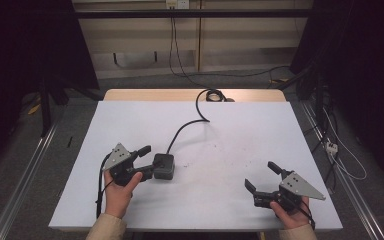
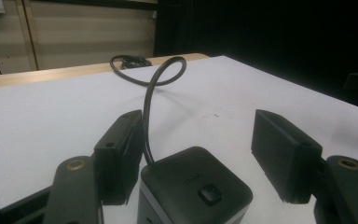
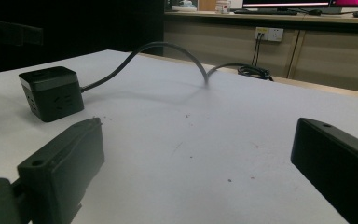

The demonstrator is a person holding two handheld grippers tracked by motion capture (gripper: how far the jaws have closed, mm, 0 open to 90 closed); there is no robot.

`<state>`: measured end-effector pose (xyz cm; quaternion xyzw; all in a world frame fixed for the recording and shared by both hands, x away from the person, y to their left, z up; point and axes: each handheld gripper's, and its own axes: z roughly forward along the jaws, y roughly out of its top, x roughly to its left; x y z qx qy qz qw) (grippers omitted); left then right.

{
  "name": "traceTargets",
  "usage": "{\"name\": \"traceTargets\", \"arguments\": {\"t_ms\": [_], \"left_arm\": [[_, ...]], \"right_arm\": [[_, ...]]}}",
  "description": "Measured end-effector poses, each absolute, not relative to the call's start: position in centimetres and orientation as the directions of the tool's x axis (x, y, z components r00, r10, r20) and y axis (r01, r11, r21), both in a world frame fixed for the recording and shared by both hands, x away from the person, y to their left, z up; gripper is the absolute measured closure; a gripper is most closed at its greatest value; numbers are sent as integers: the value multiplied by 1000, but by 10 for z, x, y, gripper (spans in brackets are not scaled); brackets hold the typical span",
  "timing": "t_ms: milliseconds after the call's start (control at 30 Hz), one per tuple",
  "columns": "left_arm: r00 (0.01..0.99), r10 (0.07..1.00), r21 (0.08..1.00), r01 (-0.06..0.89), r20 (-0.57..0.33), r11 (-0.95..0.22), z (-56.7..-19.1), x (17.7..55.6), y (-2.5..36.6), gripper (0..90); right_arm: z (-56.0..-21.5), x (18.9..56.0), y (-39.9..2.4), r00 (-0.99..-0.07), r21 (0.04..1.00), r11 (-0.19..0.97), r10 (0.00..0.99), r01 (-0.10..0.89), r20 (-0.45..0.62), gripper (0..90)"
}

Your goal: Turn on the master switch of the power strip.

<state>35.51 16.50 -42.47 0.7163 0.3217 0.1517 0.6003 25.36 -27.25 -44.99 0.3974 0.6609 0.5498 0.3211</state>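
L gripper [image 1: 147, 159] wide open, jaws either side of the black cube power strip [image 1: 163, 166], not clamped. In the L gripper view there's a clear gap on the right-hand jaw; the other jaw sits just beside the cube's back corner and cord exit, can't tell if touching. Left hand [image 1: 118, 192] wraps the gripper body.

R gripper [image 1: 262, 176] also wide open, nothing between jaws, low over bare table near front-right, well apart from the cube. Right hand [image 1: 291, 216] at table edge.

Cube sits left of centre on the white table [image 1: 220, 150], button on top, socket holes on side faces per the R gripper view. Its cord [image 1: 187, 125] arcs up off the surface, loops, ends in a coil at the far edge by the wood strip [image 1: 190, 95].

Surface: white w/ small dark specks & scuffs. Room: dim, black curtains both sides, beige wall panels behind w/ wall outlet [image 1: 177, 4] & cables hanging, grey floor, white power strip [image 1: 331, 146] on floor at right.
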Motion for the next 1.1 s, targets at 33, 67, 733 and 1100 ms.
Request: {"name": "traceTargets", "arguments": {"t_ms": [33, 67, 733, 1100], "left_arm": [[747, 643, 958, 279, -168, -74, -424, 355, 165, 352], [747, 643, 958, 279, -168, -74, -424, 355, 165, 359], [766, 625, 953, 280, -150, -115, -425, 357, 162, 648], [779, 612, 949, 278, -132, -149, -426, 356, 162, 785]], "right_arm": [[-450, 254, -272, -477, 981, 81, 879, 174, 12, 24], [-450, 254, -272, -477, 981, 81, 879, 174, 12, 24], [-449, 253, -274, -473, 982, 79, 881, 171, 11, 25], [-450, 254, -273, -475, 982, 79, 880, 171, 12, 26]]}}
